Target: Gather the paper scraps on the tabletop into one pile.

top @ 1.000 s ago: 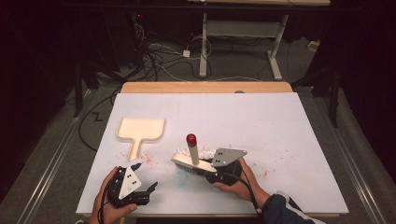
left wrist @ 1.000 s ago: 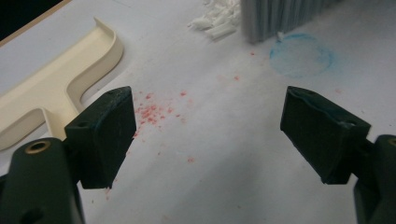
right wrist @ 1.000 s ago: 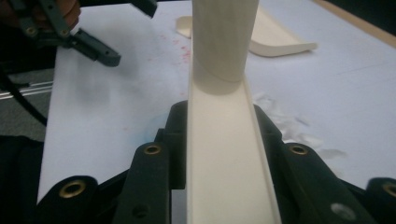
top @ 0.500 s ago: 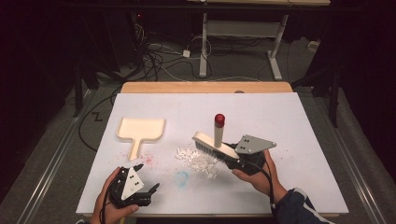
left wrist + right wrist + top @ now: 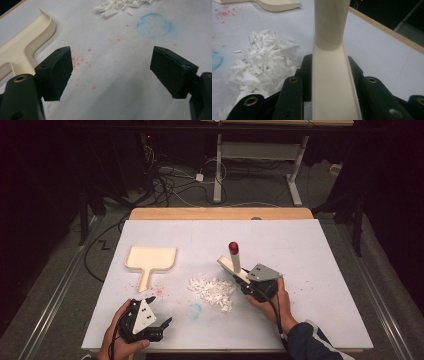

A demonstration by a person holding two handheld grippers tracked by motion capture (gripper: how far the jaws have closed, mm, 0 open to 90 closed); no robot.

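A cream hand brush (image 5: 232, 263) with a red-tipped handle is clamped in my right gripper (image 5: 248, 282), just right of a pile of white paper scraps (image 5: 212, 290). In the right gripper view the brush (image 5: 332, 75) runs up between the jaws of the right gripper (image 5: 329, 65), with the scraps (image 5: 262, 65) to its left. A cream dustpan (image 5: 150, 258) lies farther left on the white table top. My left gripper (image 5: 159, 312) rests near the front edge, open and empty. In its own view the left gripper (image 5: 111, 72) faces bare table, with the dustpan (image 5: 22, 47) at its left.
A blue chalk ring (image 5: 194, 311) and red specks (image 5: 157, 291) mark the white sheet in front of the scraps. A wooden table edge (image 5: 220, 213) runs along the back. Beyond it are cables and desk legs on a dark floor.
My right gripper has carried the brush to the right and a little away from me, uncovering the scrap pile. The left gripper has stayed put.
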